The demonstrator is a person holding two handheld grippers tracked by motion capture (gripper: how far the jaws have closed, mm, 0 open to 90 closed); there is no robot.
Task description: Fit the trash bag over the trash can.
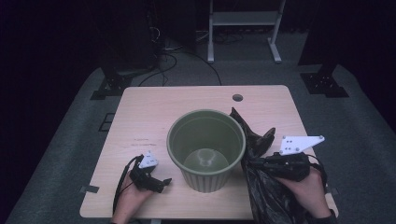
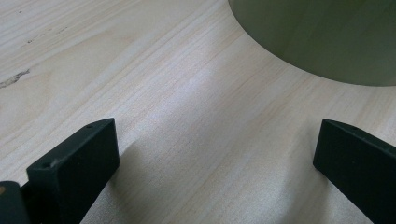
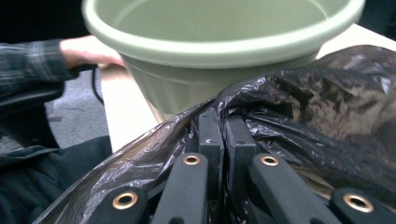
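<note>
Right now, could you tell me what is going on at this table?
A person works with a gripper in each hand at a wooden table. The right gripper is shut on a black plastic bag, held beside a green bin. The left gripper rests open on the table, near the bin's base.

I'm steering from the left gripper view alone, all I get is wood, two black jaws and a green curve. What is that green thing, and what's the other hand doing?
Observer: It's a green bin standing upright mid-table, nothing in it.
Operator: And the right gripper?
Observer: The right gripper is shut on a black plastic bag, just right of the bin.
Operator: Is the bag in the bin yet?
Observer: No. In the high view it lies on the table beside the bin, its lower end trailing past the near edge.
</note>
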